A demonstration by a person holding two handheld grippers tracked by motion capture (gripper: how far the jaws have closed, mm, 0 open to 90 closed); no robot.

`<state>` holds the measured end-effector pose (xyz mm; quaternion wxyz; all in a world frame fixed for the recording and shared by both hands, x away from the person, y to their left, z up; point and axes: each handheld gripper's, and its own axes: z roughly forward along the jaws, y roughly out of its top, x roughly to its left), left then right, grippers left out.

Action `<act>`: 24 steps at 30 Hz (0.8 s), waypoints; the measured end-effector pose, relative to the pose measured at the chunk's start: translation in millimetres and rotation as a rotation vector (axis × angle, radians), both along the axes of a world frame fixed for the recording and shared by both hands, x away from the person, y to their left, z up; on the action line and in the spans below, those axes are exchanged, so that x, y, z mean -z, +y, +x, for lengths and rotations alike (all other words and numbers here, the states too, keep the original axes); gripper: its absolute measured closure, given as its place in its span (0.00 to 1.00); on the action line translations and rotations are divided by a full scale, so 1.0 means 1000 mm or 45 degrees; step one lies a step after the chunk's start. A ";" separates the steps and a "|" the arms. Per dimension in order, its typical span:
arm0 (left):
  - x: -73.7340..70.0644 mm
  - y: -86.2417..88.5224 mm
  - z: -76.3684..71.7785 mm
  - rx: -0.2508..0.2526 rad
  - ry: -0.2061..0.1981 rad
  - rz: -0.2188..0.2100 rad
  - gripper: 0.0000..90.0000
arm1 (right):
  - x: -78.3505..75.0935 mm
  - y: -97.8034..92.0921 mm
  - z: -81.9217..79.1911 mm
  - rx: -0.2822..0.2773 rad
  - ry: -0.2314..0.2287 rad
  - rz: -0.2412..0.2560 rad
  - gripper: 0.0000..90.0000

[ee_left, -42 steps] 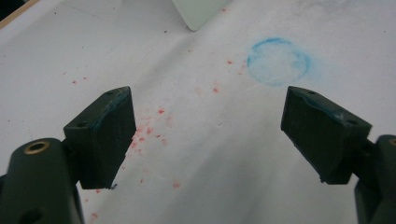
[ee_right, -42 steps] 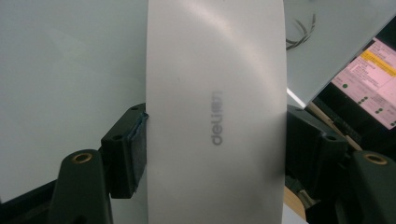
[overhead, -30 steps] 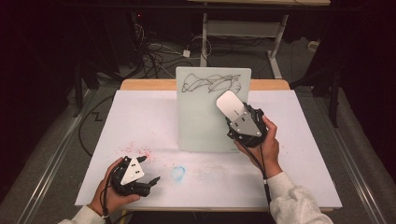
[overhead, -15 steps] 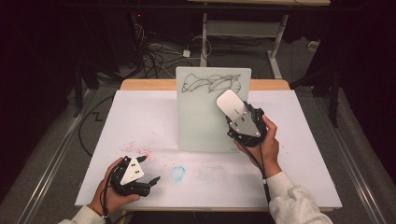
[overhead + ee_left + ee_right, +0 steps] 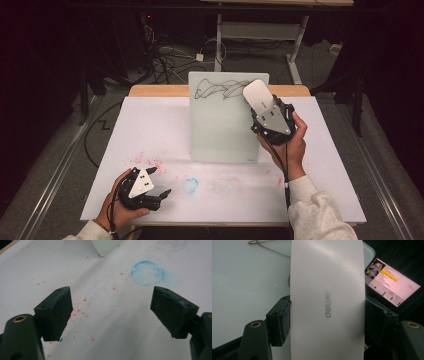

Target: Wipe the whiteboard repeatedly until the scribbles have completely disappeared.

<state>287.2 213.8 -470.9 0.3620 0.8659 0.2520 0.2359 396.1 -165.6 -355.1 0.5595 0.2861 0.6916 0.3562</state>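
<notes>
While the work is at the board, these are the things from near to far:

Left gripper (image 5: 150,187): it rests low at the near left of the table, jaws spread wide with nothing between them; in the left gripper view the black pads (image 5: 58,312) show some blue smear on their edges.
Table cover (image 5: 150,130): white paper, flat and matt, with red specks (image 5: 85,300) and a round blue smudge (image 5: 190,184).
Right gripper (image 5: 265,107): its jaws pinch the whiteboard eraser (image 5: 327,302) by its two long sides, about at mid-length.
Eraser: a smooth white plastic shell with rounded end and a grey "deli" mark; I judge it light and stiff, a little slippery, so hold at the flat sides is best.
Small whiteboard (image 5: 220,125): glossy, rigid, standing tilted at the table's far middle; the eraser is at its upper right corner, near the black scribbles (image 5: 220,90).
</notes>
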 end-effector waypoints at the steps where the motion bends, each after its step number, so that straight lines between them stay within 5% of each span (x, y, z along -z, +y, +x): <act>1: 0.000 0.000 0.000 0.000 0.000 -0.001 0.19 | -0.001 -0.001 0.001 0.005 -0.005 0.010 0.34; 6: 0.000 0.000 -0.001 0.003 0.001 0.001 0.19 | -0.001 -0.002 0.001 0.028 -0.017 0.067 0.34; 19: -0.001 -0.002 0.000 0.018 0.007 0.003 0.19 | 0.041 0.031 -0.015 -0.034 0.016 -0.125 0.34; 24: -0.001 -0.002 0.000 0.026 -0.004 0.012 0.19 | 0.044 0.034 -0.017 -0.055 0.036 -0.159 0.34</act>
